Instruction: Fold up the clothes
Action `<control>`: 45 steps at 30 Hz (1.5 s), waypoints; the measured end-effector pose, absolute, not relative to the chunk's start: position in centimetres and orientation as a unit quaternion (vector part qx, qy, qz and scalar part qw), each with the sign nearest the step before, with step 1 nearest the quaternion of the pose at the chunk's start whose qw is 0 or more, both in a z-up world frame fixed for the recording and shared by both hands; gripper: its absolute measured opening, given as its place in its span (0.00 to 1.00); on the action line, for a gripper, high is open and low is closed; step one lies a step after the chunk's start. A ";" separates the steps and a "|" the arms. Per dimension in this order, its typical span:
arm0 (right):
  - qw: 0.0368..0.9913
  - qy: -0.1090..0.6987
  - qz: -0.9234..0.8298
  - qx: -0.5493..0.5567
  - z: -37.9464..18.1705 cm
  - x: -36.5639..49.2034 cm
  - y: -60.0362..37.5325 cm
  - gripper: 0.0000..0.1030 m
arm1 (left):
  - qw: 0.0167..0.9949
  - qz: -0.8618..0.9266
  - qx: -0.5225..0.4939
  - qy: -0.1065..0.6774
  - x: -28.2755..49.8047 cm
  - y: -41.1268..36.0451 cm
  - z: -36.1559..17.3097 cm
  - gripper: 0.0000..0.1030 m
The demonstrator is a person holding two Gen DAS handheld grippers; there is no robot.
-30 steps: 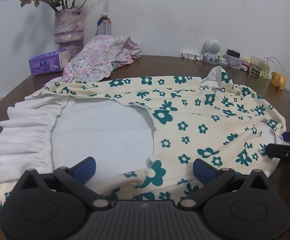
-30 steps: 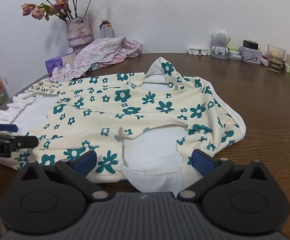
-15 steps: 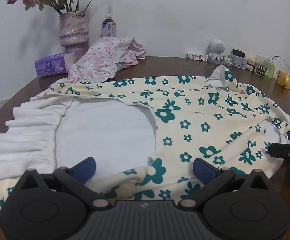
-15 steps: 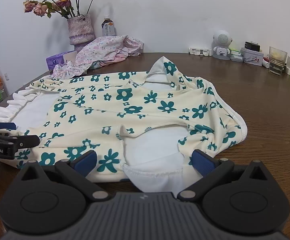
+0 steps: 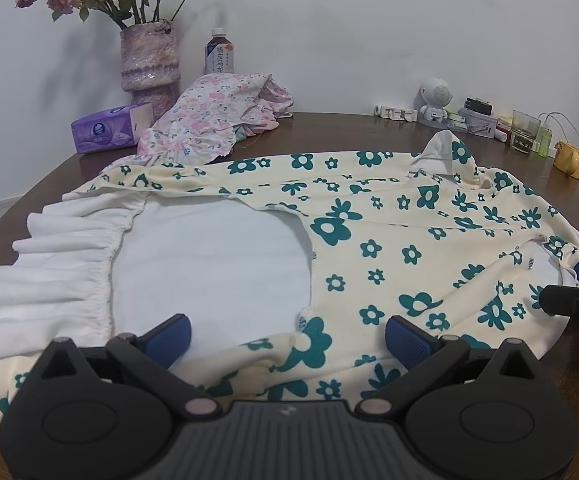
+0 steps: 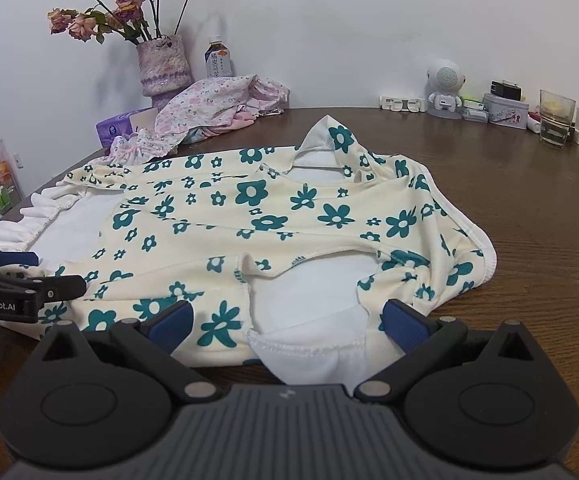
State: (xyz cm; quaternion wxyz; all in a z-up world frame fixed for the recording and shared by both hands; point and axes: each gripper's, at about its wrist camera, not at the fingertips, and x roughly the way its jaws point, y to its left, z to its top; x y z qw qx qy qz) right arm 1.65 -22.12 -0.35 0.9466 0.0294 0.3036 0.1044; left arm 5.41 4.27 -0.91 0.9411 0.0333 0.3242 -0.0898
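Cream floral dress (image 5: 389, 240) lies spread on the wooden surface (image 6: 529, 216), near edge already turned inward — likely mid-fold. Left hand-held gripper (image 5: 287, 330) and right hand-held gripper (image 6: 287, 318) both gape open over the near hem, holding nothing — probably lining up for the next pinch.

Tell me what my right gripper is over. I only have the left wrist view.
Observer: The right gripper is open, with its jaws on either side of a white fabric flap at the floral garment's near edge.
Operator: Report the garment's far right edge.
Observer: It ends in a narrow white trim that lies on the table, well apart from the glass.
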 end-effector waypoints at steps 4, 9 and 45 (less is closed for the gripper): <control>0.947 0.303 0.106 0.033 -0.3 1.6 -22.2 0.99 | 0.941 -0.090 0.033 0.324 5.4 4.3 -0.9 1.00; 0.946 0.301 0.108 0.041 -0.3 1.6 -22.5 0.99 | 0.941 -0.090 0.033 0.324 5.4 4.3 -0.9 1.00; 0.946 0.300 0.111 0.057 -0.3 1.7 -22.9 0.99 | 0.941 -0.090 0.033 0.324 5.4 4.2 -0.9 1.00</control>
